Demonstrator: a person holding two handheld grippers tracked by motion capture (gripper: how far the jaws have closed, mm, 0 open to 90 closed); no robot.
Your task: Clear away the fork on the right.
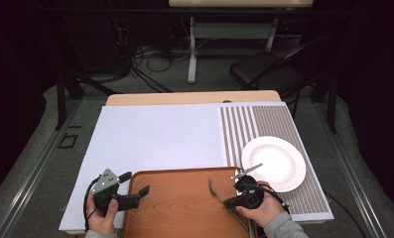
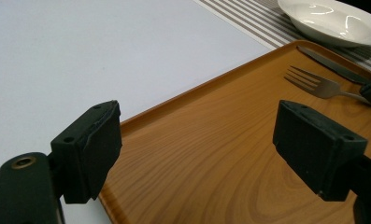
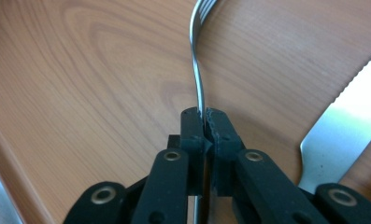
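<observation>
Fork pickup from tray: grip made, lift pending.

The right gripper [image 3: 204,116] has its jaws pressed together on the handle of the fork [image 3: 198,56], which lies at the near right of the wooden tray [image 1: 179,208], tines pointing to the far left. Judged step: the fork is pinched but appears not yet raised clear. The next move calls for a straight lift, then a carry, probably toward the white plate [image 1: 274,162] on the striped mat [image 1: 264,124] at the right. The left gripper [image 1: 135,191] hangs spread over the tray's left edge, holding nothing. Obstruction: a knife [image 3: 342,135] lies just beside the fork; the tray rim must also be cleared.
</observation>
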